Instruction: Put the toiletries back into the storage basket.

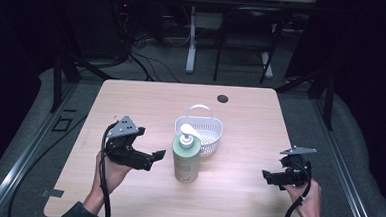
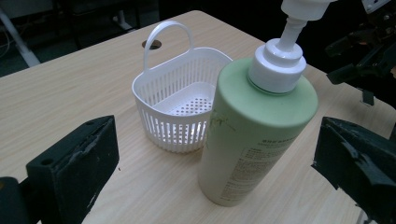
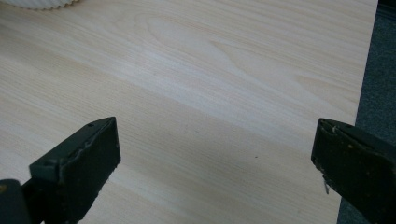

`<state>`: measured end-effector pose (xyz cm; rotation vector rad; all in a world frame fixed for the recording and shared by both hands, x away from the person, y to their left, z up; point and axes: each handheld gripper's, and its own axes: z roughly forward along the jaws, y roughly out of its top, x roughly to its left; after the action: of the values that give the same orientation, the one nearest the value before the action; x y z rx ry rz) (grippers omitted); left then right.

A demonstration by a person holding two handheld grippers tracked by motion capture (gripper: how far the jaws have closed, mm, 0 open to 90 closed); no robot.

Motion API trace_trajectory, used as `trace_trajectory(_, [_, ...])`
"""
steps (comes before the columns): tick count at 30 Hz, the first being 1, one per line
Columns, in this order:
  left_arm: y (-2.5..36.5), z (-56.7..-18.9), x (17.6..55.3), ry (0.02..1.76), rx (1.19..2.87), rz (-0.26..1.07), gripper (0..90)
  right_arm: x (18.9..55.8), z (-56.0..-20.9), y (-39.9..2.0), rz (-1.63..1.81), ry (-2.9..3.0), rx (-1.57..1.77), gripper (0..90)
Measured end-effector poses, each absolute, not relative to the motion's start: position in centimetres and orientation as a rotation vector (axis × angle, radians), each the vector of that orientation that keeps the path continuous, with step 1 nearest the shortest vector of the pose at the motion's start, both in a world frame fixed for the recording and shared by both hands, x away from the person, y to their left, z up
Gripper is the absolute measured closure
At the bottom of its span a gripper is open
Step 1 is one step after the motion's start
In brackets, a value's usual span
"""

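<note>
My left tongs (image 1: 156,156) gape open mid-frame beside the green pump bottle (image 1: 185,160); my right tongs (image 1: 272,177), lower right, gape over bare bench (image 1: 240,121).

A green pump bottle (image 1: 186,160) stands mid-bench, touching or just in front of a white slotted basket (image 1: 202,131); together they block the centre. Bare bench (image 1: 131,100) lies open to both sides and behind. The left hand-held gripper (image 1: 153,156), jaws spread, sits just beside the bottle.
</note>
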<state>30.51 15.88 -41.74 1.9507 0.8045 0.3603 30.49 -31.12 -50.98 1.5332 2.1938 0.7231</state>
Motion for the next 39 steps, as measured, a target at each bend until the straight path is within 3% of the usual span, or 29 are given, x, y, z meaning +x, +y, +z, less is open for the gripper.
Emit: trace_trajectory(39, [12.2,-42.2,31.7,0.787,1.756,0.412,0.0,30.5,-51.1,-31.3,0.709,2.172,1.54,0.7])
